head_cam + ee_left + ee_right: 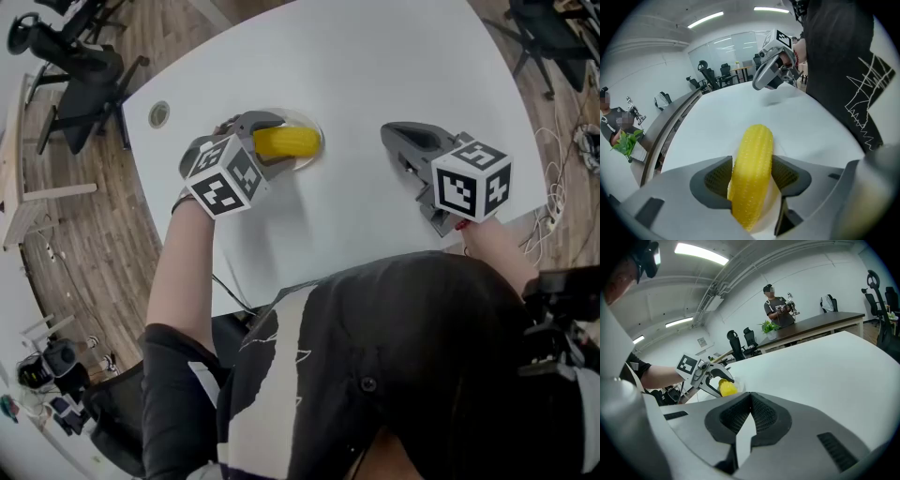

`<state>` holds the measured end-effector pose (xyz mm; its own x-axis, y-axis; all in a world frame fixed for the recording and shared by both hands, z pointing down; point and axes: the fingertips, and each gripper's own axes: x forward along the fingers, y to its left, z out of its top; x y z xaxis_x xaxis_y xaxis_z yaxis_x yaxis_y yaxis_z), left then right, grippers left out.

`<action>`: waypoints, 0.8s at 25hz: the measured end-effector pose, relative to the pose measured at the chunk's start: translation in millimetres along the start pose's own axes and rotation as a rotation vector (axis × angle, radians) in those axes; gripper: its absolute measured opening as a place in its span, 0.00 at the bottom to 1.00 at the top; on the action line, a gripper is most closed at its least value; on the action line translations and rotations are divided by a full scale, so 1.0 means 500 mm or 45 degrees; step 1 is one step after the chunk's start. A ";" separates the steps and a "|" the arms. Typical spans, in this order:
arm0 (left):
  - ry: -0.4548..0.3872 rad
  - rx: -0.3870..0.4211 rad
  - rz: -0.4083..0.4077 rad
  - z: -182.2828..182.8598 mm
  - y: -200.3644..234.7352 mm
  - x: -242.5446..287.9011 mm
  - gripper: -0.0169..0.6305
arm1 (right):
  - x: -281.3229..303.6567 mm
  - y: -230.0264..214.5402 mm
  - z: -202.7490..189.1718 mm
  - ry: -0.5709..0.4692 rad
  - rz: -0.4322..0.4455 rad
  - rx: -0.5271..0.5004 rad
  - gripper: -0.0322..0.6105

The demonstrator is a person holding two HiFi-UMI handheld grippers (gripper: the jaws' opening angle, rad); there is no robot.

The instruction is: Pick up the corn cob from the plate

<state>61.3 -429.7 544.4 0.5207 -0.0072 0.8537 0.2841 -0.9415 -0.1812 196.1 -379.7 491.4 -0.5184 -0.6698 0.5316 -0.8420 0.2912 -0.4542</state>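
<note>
The yellow corn cob [291, 142] lies on a small clear plate [317, 156] on the white table. My left gripper [277, 142] reaches down over it, one jaw on each side. In the left gripper view the corn cob [752, 178] runs lengthwise between the ribbed pads [716, 180], and both pads lie against its sides with no gap showing. My right gripper [386, 132] rests to the right of the plate, apart from it, with its jaws together and nothing in them. In the right gripper view its pads [761, 416] meet at the tip.
The white table [375, 66] ends close to the right gripper's hand at the right. Office chairs [75, 75] stand on the wood floor at the left. A round grommet [159, 114] sits in the table near its left edge. A person [777, 308] stands behind a far desk.
</note>
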 end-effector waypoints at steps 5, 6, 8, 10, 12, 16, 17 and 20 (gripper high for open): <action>0.037 -0.027 0.052 0.004 -0.003 -0.004 0.44 | -0.024 0.014 0.007 -0.022 -0.005 -0.013 0.07; 0.040 -0.035 0.064 0.002 -0.003 -0.006 0.44 | -0.028 0.018 0.009 -0.027 -0.007 -0.017 0.07; 0.044 -0.051 0.087 -0.003 -0.002 -0.009 0.44 | -0.039 0.026 0.014 -0.043 -0.010 -0.024 0.07; 0.049 -0.077 0.109 -0.006 -0.001 -0.009 0.44 | -0.055 0.029 0.017 -0.064 -0.019 -0.030 0.07; 0.061 -0.116 0.144 -0.008 0.004 -0.010 0.43 | -0.075 0.029 0.018 -0.085 -0.032 -0.030 0.07; 0.078 -0.187 0.247 -0.006 0.000 -0.006 0.43 | -0.118 0.028 0.018 -0.118 -0.056 -0.032 0.07; 0.077 -0.205 0.270 -0.004 0.000 -0.006 0.43 | -0.127 0.029 0.021 -0.131 -0.060 -0.035 0.07; 0.074 -0.247 0.376 -0.001 0.016 -0.017 0.43 | -0.152 0.032 0.033 -0.174 -0.072 -0.041 0.07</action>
<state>58.8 -437.2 536.0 0.5092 -0.3022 0.8058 -0.0329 -0.9425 -0.3326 224.4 -335.5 431.9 -0.4469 -0.7716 0.4526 -0.8747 0.2710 -0.4018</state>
